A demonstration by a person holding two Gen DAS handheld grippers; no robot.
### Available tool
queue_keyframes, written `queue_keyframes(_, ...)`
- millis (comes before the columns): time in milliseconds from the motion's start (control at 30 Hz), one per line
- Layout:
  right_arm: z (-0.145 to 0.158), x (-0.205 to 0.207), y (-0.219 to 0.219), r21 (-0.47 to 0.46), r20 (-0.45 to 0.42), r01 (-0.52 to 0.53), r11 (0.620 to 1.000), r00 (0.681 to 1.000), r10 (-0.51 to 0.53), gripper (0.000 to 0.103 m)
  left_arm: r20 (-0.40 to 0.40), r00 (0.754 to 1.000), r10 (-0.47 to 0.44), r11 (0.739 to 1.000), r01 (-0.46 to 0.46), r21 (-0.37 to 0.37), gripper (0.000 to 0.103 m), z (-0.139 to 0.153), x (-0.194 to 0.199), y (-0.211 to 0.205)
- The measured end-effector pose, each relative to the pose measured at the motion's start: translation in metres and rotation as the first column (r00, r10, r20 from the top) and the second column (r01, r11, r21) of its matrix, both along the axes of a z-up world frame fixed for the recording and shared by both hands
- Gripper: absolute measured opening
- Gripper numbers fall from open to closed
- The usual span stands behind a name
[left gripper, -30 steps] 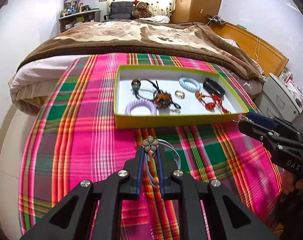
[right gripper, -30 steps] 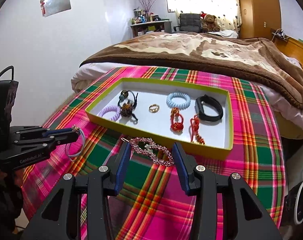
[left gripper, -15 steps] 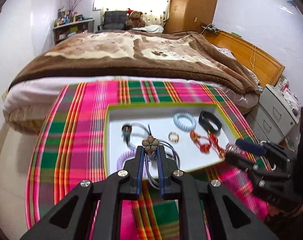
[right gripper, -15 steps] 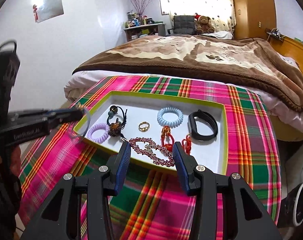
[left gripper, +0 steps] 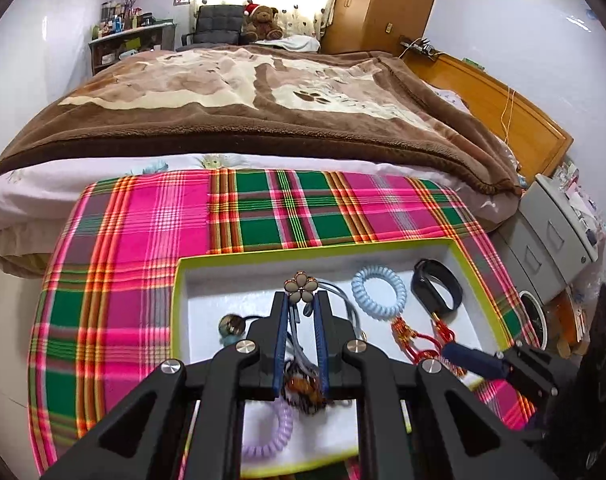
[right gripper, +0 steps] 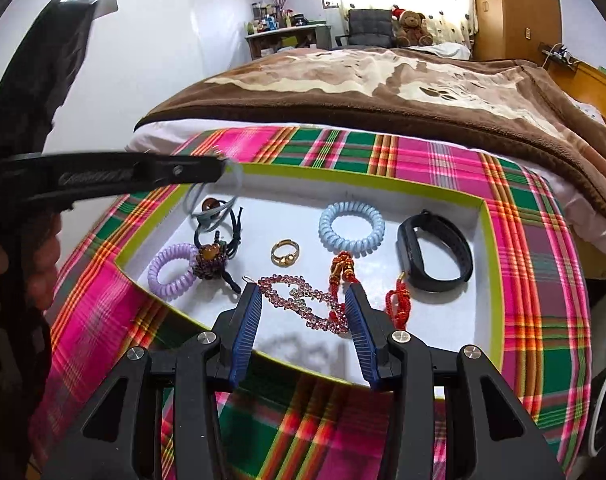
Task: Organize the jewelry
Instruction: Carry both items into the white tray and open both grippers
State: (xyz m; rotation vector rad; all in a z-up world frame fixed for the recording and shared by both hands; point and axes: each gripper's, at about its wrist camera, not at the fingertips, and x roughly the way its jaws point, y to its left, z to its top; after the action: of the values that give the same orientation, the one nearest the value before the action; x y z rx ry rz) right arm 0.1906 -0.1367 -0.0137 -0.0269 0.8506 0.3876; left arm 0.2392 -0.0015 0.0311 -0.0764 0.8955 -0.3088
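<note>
A brown blanket [left gripper: 263, 92] covers the bed, and a pink-and-green plaid cloth [left gripper: 143, 232] lies at its near end. On the cloth sits a shallow tray [right gripper: 343, 178] with a lime-green rim and a white floor.

The right wrist view shows the whole tray floor: a black band [right gripper: 435, 252] at the right, a pale blue coil hair tie [right gripper: 351, 228] beside it, a lilac coil hair tie [right gripper: 173, 272] at the left, a dark beaded charm on a black cord [right gripper: 211, 258] touching the lilac coil, two red knotted cords [right gripper: 397, 304] near the front, and a small gold ring [right gripper: 285, 252] in the middle. The left wrist view hides the ring behind its own fingers and shows only part of the lilac coil.

The left gripper [left gripper: 301, 312] is narrowly closed on a flower-topped hair tie [left gripper: 300, 286], whose grey loops hang over the tray's left part; only the left wrist view shows the cream petals. The right gripper [right gripper: 301, 312] stands wide, with a pink beaded bracelet [right gripper: 303, 304] spanning the gap between its blue pads [right gripper: 245, 332] above the tray's front edge. The bracelet casts a shadow on the white floor below. Whether the pads press the bracelet's ends cannot be told.
</note>
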Motion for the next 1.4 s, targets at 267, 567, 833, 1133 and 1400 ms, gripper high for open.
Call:
queue_keyframes(267, -0.009, 0.009, 0.005, -0.047, -0.022, 0.009, 0.999, 1.0, -0.01, 0.045, -0.046, 0.999, 0.017, 1.0, -0.017, 0.014, 0.014, -0.02, 0.023, -0.005)
queue_keyframes(567, -0.012, 0.009, 0.014, -0.096, -0.011, 0.002, 0.995, 1.0, -0.003, 0.045, -0.083, 0.996, 0.027, 0.999, -0.025, 0.024, 0.014, -0.037, 0.032, -0.004)
queue_keyframes(833, -0.013, 0.011, 0.017, -0.122, -0.003, -0.001, 0.993, 1.0, 0.001, 0.045, -0.118, 0.992, 0.04, 0.999, -0.038, 0.022, 0.014, -0.046, 0.038, -0.003)
queue_keyframes(1133, -0.013, 0.012, 0.02, -0.128, -0.007, 0.0, 0.992, 1.0, 0.0, 0.045, -0.131, 0.99, 0.042, 0.999, -0.04, 0.018, 0.028, -0.047, 0.039, -0.002)
queue_keyframes(1400, -0.011, 0.015, 0.016, -0.091, -0.01, 0.01, 0.996, 1.0, -0.011, 0.046, -0.113, 0.993, 0.043, 0.999, -0.039, 0.038, 0.036, -0.04, 0.032, -0.003)
